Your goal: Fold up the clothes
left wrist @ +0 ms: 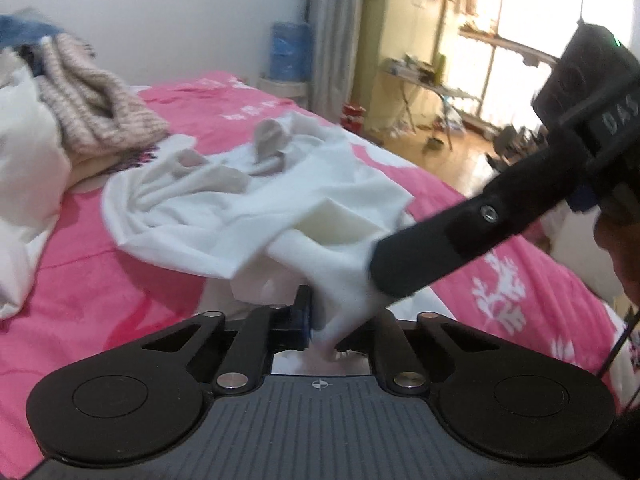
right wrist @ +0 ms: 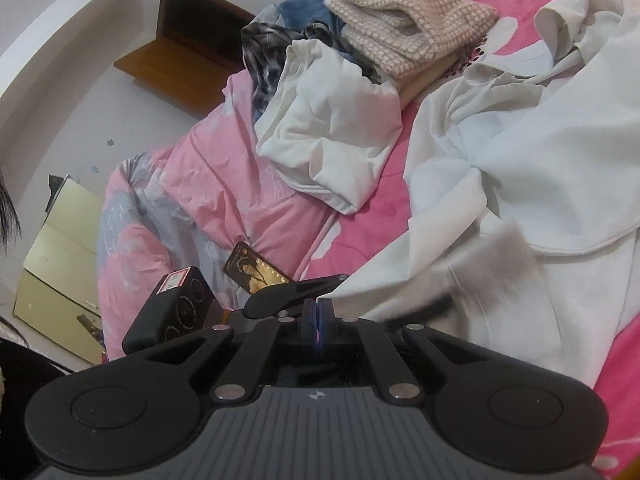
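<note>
A crumpled white garment (left wrist: 240,216) (right wrist: 540,180) lies spread over the pink bed sheet (left wrist: 80,280). At the bottom of the left wrist view, my left gripper (left wrist: 320,328) is shut on a bunched corner of it, and the cloth rises out of the jaws. From the right, my right gripper (left wrist: 380,276) reaches in with its tip against the same bunch of cloth. In the right wrist view, the right gripper (right wrist: 318,314) has its pads pressed together and no cloth shows between them. One of the left gripper's fingers (right wrist: 292,294) sits just ahead of them.
A beige knit garment (left wrist: 100,108) (right wrist: 412,28) tops a pile of clothes at the head of the bed, with another white garment (right wrist: 332,132) beside it. A pink quilt (right wrist: 200,184) and a gold card (right wrist: 256,270) lie left. The bed edge and wooden floor (left wrist: 460,160) are right.
</note>
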